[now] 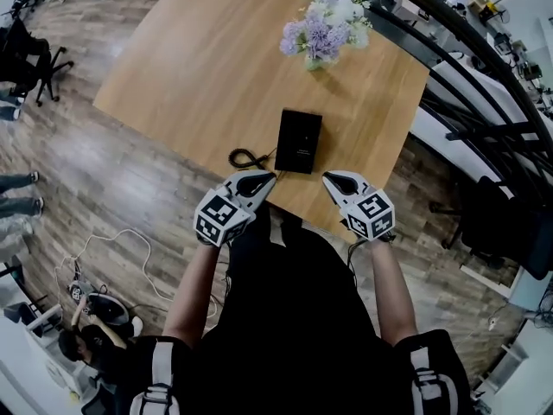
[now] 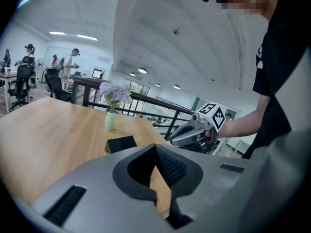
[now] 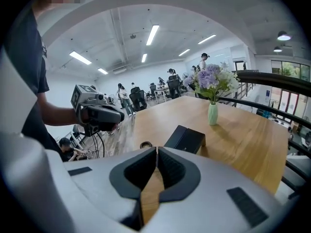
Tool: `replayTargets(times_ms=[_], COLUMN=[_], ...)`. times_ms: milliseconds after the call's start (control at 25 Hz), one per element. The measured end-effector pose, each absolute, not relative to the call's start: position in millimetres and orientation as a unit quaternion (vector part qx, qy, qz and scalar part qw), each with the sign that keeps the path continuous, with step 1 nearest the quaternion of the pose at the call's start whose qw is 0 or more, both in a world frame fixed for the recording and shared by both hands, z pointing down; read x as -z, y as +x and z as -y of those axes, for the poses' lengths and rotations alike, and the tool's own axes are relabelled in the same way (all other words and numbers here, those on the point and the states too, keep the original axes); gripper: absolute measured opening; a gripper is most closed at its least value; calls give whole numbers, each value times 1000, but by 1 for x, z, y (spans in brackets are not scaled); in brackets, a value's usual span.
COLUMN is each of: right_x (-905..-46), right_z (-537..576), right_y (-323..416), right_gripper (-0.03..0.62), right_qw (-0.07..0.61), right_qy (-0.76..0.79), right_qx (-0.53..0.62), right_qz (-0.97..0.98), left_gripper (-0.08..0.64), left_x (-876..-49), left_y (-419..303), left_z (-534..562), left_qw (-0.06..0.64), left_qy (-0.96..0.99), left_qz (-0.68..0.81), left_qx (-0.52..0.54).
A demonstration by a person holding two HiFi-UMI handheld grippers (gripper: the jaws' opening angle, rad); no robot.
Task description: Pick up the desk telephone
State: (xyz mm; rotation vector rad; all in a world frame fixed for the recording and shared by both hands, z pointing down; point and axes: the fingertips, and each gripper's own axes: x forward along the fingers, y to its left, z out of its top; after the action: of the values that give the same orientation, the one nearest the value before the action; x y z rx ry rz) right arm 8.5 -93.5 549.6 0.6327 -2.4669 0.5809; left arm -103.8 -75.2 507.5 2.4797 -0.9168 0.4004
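Lying flat on the wooden table (image 1: 190, 76), close to its near edge, is the black telephone (image 1: 299, 141); its curly cord (image 1: 246, 157) loops just beside it on the left; a vase (image 1: 324, 35) of purple and white flowers stands farther back; the left gripper (image 1: 263, 178) and the right gripper (image 1: 333, 178) hang just short of the telephone, one at each near corner, jaws pressed together with nothing between them.
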Motion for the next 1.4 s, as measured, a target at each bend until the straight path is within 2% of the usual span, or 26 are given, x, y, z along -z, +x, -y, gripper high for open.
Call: replayTargets(times_ms=[360,560,1120,1400], right_x=[-579,-597,-640,-660], right_z=[116,114,128,134], right_y=[1,-8,-1,0], right_gripper=[28,27,28,28], right_qw=[271,300,316,316], right_qy=[249,233,235,243], right_qx=[-230,-217,-259,-277], right_qz=[901,899,882,874], left_gripper=[21,23,25,81], left_x=[-538,-561,-606,-630], left_y=[-82,-70,-74,-84], left_z=[95,99,125,138], left_qw=[262,278,304,317], left_qy=[909,914,899,886], left_qz=[278,239,236,253], left_qx=[-166,-171,-211,-226])
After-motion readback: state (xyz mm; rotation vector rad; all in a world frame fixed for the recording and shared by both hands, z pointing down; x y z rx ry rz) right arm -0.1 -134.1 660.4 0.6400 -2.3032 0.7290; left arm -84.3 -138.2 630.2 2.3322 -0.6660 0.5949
